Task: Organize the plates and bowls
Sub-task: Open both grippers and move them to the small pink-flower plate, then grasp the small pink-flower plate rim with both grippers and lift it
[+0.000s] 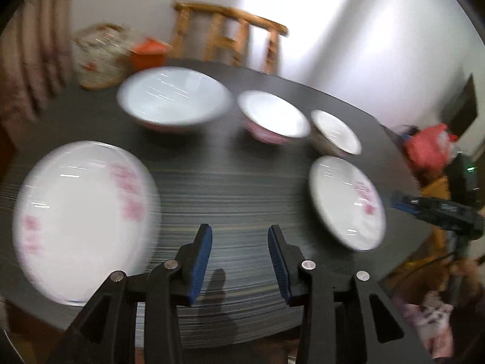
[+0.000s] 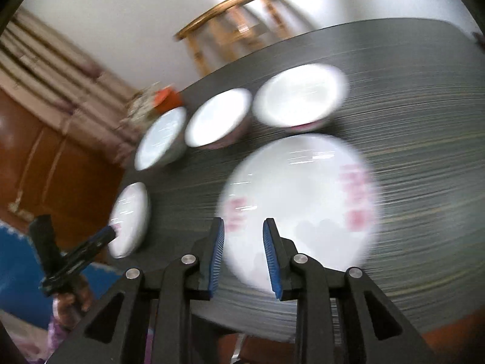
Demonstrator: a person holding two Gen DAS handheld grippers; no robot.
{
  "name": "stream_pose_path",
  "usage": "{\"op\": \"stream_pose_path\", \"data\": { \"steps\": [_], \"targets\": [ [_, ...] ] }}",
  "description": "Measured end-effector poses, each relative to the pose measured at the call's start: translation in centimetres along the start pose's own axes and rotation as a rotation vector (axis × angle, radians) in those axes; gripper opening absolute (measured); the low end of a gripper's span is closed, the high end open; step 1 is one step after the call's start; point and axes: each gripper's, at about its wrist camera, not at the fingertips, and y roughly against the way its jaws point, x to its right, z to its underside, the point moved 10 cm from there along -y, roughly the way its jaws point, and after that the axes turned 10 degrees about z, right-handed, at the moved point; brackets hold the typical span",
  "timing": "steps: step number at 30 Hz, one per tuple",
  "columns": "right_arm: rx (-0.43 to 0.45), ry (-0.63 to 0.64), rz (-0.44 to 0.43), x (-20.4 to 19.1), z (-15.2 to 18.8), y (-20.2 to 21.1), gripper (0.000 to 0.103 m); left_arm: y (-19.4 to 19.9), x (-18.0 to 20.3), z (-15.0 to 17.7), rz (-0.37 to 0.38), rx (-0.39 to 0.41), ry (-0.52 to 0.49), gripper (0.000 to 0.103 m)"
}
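Observation:
Both views are motion-blurred. On the dark round table (image 1: 242,188) lie a large white plate with pink marks (image 1: 85,218) at the left and a smaller one (image 1: 345,200) at the right. Three white bowls stand in a row behind: large (image 1: 172,100), medium (image 1: 272,115), small (image 1: 335,132). My left gripper (image 1: 240,261) is open and empty over the near table edge, between the plates. My right gripper (image 2: 244,254) is open and empty, its fingertips above the near rim of the right-hand plate (image 2: 297,209). The other plate (image 2: 130,218) and bowls (image 2: 298,98) show beyond.
A wooden chair (image 1: 230,36) stands behind the table by the white wall. A patterned container (image 1: 97,54) and an orange box (image 1: 148,53) sit at the table's far left. A red bag (image 1: 427,145) lies off the table's right. The right gripper (image 1: 436,209) shows at the right edge.

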Motion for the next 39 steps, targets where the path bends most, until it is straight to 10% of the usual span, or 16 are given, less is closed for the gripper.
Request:
{"op": "stream_pose_path", "data": {
  "steps": [13, 34, 37, 39],
  "targets": [
    [-0.090, -0.153, -0.059, 8.3, -0.7, -2.6, 0.026, -10.1, 5.8, -0.7, 0.170, -0.151, 0.107, 0.039],
    [-0.170, -0.155, -0.116, 9.5, -1.1, -6.4, 0.026, -13.4, 5.8, -0.2, 0.154, -0.216, 0.121, 0.038],
    [-0.172, -0.133, -0.107, 9.0, -1.1, -6.8, 0.016, -13.9, 5.3, 0.2, 0.120, -0.235, 0.117, 0.012],
    [-0.174, -0.125, -0.101, 8.8, -1.0, -7.0, 0.013, -13.8, 5.1, 0.1, 0.120, -0.222, 0.131, 0.012]
  ]
}}
